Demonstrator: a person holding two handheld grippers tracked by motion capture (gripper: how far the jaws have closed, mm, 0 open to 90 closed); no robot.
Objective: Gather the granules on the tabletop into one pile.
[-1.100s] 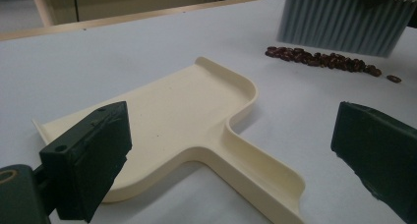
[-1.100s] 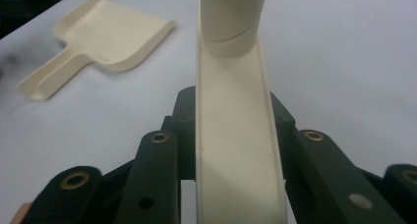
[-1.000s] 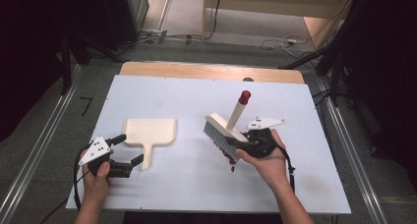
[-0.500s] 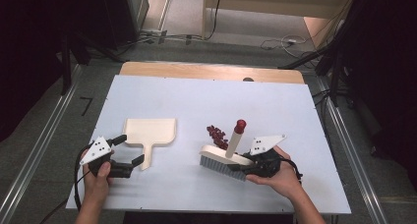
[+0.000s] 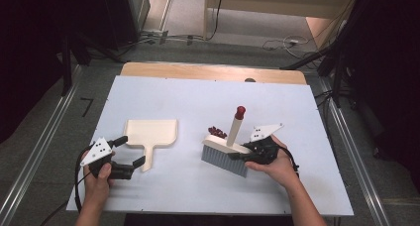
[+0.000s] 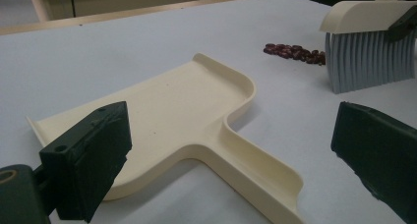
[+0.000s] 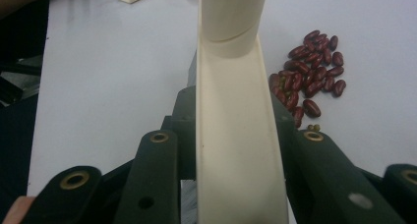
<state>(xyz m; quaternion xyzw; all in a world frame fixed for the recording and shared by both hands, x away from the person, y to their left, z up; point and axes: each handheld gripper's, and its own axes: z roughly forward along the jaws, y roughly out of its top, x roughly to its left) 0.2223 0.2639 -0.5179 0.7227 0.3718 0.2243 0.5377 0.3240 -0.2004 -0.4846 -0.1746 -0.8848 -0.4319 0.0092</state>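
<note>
**Ana:** Where the person's forearms come in at the near edge of the white counter (image 5: 163, 97), what does each hand carry?

**Ben:** Taking the cream plastic dustpan (image 5: 151, 134) as the landmark: the left gripper (image 5: 130, 151) sits at the near end of the dustpan's handle, its jaws spread wide on either side of that handle. In the left gripper view the two black pads (image 6: 86, 167) stand well apart and neither one touches the cream plastic, so nothing is gripped there.

**Ana:** And the other hand?

**Ben:** The right gripper (image 5: 246, 155) is well to the right of the dustpan, at about the same depth as its handle. Its jaws are closed on the cream back of a hand brush with grey bristles (image 5: 225, 156). In the right gripper view, the cream back (image 7: 236, 135) runs straight up between the two black jaws, which press on its sides.

**Ana:** How does the brush sit?

**Ben:** Bristles down, tips at the counter, with the brush's long side slanting across the counter. Its round cream handle tilts up and away from the person, ending in a dark red cap (image 5: 240, 110).

**Ana:** Anything farther back?

**Ben:** A small heap of dark red kidney beans (image 5: 217, 132) lies on the counter just behind the bristles, to the right of the dustpan's pan and apart from it. In the left gripper view the beans (image 6: 294, 52) lie just beside the grey bristles, beyond the dustpan's far corner.
</note>
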